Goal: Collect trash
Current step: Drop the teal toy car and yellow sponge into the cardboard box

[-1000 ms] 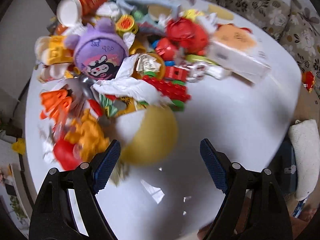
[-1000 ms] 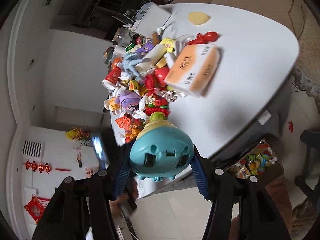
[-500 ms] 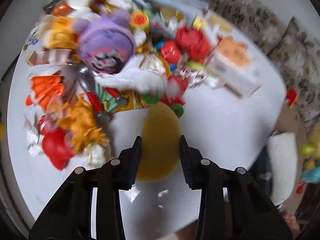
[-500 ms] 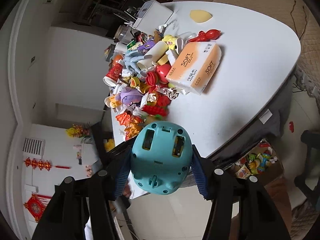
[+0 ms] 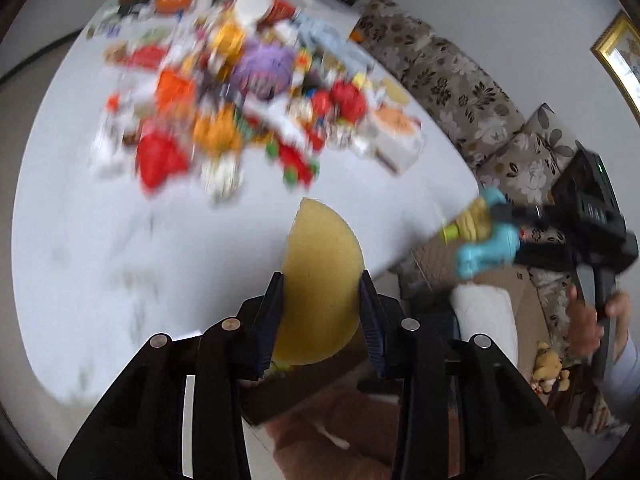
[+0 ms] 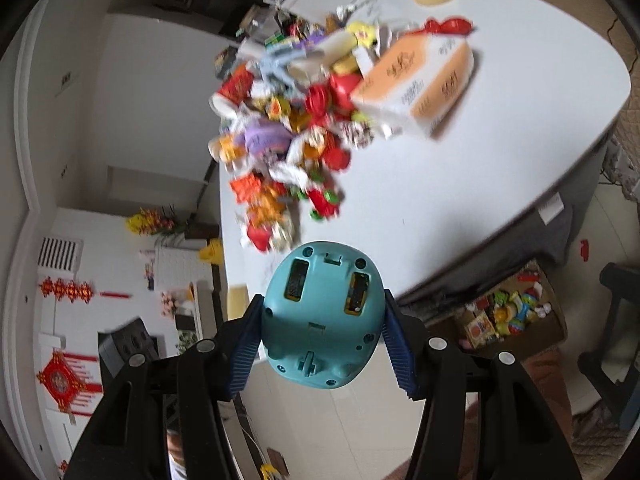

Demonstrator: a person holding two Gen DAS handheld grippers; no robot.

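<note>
Left wrist view: your left gripper (image 5: 320, 308) is clamped on the yellow half-disc (image 5: 320, 276), pads on both flat-ish sides, nothing slack. The jaws have just been closing and the disc sits between them. Its long axis runs straight out along the fingers, curved edge to the right, and it is up off the white table (image 5: 100, 240), out past the near right edge. The clutter pile (image 5: 248, 92) lies far left on the tabletop, well apart from the fingers. To the right, your right gripper (image 5: 516, 240) carries the teal toy (image 5: 486, 248) over the gap between table and floral sofa (image 5: 460, 92). Below it there's a brown cardboard surface (image 5: 504, 292), probably the box; contents not visible here. Right wrist view: right gripper (image 6: 320, 340) squeezes the teal toy (image 6: 320, 316) across its width, underside with the two battery slots facing the camera, held beyond the near table edge (image 6: 520, 208). The cardboard box (image 6: 556, 328) sits on the floor to the right, under the table edge, already holding several coloured toys (image 6: 504, 312). The right hand looks nearer the box than the left; both loads need to go right and down. Orange tissue pack (image 6: 420, 88) and the pile stay on the table, far.
</note>
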